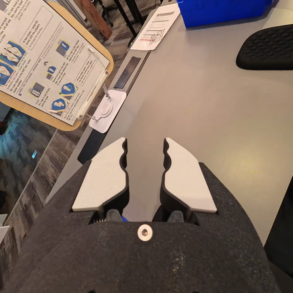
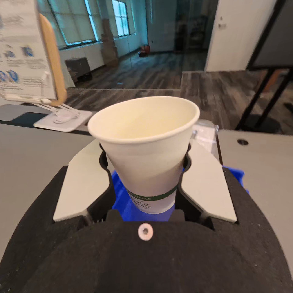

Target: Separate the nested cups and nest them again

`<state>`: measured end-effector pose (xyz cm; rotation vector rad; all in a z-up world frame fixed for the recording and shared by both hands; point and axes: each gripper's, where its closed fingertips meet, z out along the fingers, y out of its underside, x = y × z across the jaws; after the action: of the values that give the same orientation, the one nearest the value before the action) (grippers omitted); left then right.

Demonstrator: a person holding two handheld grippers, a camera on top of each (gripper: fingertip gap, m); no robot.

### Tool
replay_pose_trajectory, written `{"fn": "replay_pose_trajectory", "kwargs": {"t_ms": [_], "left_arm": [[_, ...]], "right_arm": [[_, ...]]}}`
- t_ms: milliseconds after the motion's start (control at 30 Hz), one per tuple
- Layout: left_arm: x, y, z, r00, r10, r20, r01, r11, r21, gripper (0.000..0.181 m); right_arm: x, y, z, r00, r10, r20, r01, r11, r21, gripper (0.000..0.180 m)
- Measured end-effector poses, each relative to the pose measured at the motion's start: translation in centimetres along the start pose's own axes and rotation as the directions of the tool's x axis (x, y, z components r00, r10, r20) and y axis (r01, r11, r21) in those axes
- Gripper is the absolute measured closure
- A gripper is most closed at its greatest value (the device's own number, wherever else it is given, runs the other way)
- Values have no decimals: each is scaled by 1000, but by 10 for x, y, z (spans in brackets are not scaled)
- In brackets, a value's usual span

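My right gripper [image 2: 145, 147] is shut on a white paper cup [image 2: 145, 152] with a green band near its base. The cup stands upright between the jaws, its open mouth up, and it hangs above a blue bin [image 2: 120, 190] that shows below it. The cup's inside looks empty. My left gripper [image 1: 145, 140] is open and empty above the grey table [image 1: 198, 118]. No cup shows in the left wrist view. A second blue bin [image 1: 222, 12] stands at the table's far end in that view.
A stand with a printed instruction sheet on a wooden board [image 1: 47, 63] sits at the table's left edge, also in the right wrist view [image 2: 28, 60]. A black mesh pad [image 1: 266, 47] is at the right. A paper sheet [image 1: 155, 30] lies near the far bin.
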<state>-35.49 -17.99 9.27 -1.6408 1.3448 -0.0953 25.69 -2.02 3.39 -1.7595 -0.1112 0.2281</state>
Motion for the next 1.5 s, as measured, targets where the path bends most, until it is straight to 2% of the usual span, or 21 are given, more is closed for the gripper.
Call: {"fn": "replay_pose_trajectory", "kwargs": {"t_ms": [133, 267, 500, 700, 900, 1100, 1200, 1367, 1500], "left_arm": [[-3, -7, -1, 1000, 0, 7, 0, 1000, 17, 139], [-2, -13, -3, 1000, 22, 16, -22, 1000, 15, 139], [8, -21, -12, 997, 68, 18, -68, 998, 9, 139], [11, -19, -14, 995, 93, 25, -92, 996, -9, 139], [14, -19, -16, 994, 104, 21, -104, 995, -9, 140], [16, -17, -14, 994, 106, 13, -106, 994, 0, 140], [16, -14, -14, 994, 105, 17, -105, 994, 4, 140], [10, -2, -23, 995, 89, 43, -89, 996, -11, 139], [-23, 28, -40, 987, 77, 144, -65, 994, -85, 140]], "right_arm": [[36, 47, -2, 993, 18, -113, -20, 1000, -15, 85], [43, 76, 5, 986, 112, -125, -117, 993, -35, 85], [43, 109, 19, 985, 50, -162, -76, 984, -160, 84], [42, 110, 26, 984, 99, -147, -115, 988, -99, 84], [40, 120, 23, 988, 64, -140, -88, 981, -171, 84], [36, 141, 10, 990, 18, -138, -66, 934, -351, 83], [36, 153, 2, 989, -13, -147, -52, 902, -429, 77], [32, 155, -19, 983, -55, -177, -41, 867, -497, 58], [27, 124, -50, 968, -123, -218, -6, 859, -512, 54]]}}
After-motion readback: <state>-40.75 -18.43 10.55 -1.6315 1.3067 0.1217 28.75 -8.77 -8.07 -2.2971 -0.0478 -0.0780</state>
